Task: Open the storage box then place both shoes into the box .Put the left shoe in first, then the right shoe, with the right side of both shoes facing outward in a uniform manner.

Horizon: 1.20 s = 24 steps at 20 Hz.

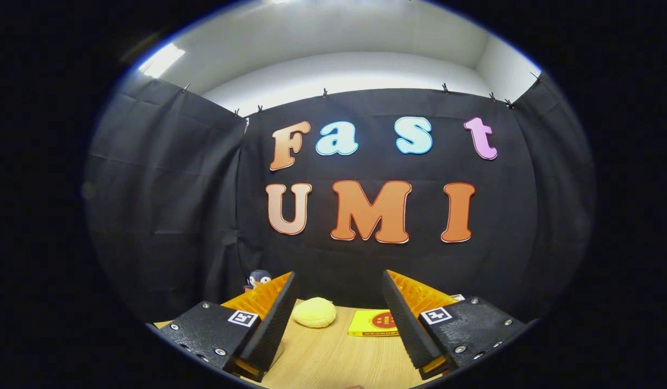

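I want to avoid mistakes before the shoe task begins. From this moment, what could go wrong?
1. The tongs are open and empty, aimed at the booth wall; no shoe or storage box lies ahead, so the search may take time.
2. A yellow plush item and a yellow booklet lie on the wooden table just beyond the fingers; a careless sweep may knock them.
3. A small penguin toy stands near the left finger.

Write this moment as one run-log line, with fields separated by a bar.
gripper: open, holding nothing | beyond fingers: yellow plush, yellow-red flat box, penguin toy | surface: wooden table | shoe placing: not started
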Each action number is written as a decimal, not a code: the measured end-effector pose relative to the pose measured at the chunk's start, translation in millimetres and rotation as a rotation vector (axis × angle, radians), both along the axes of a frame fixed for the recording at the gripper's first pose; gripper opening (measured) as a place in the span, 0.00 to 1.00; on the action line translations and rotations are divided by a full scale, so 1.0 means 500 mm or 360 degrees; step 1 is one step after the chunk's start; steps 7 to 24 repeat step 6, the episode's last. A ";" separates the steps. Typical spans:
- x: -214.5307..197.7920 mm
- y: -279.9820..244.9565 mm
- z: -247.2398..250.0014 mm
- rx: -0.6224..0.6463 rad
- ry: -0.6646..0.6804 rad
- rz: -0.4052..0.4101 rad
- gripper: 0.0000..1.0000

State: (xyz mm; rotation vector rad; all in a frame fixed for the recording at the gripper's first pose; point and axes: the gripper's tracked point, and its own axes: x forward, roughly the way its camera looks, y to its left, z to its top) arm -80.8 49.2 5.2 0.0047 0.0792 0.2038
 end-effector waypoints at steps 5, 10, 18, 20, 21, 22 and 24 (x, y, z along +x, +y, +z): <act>0.007 0.025 -0.001 0.0017 -0.0082 0.0009 0.94; 0.008 0.031 0.005 0.0013 -0.0104 0.0020 0.94; 0.008 0.031 0.005 0.0013 -0.0104 0.0020 0.94; 0.008 0.031 0.005 0.0013 -0.0104 0.0020 0.94; 0.008 0.031 0.005 0.0013 -0.0104 0.0020 0.94; 0.008 0.031 0.005 0.0013 -0.0104 0.0020 0.94; 0.008 0.031 0.005 0.0013 -0.0104 0.0020 0.94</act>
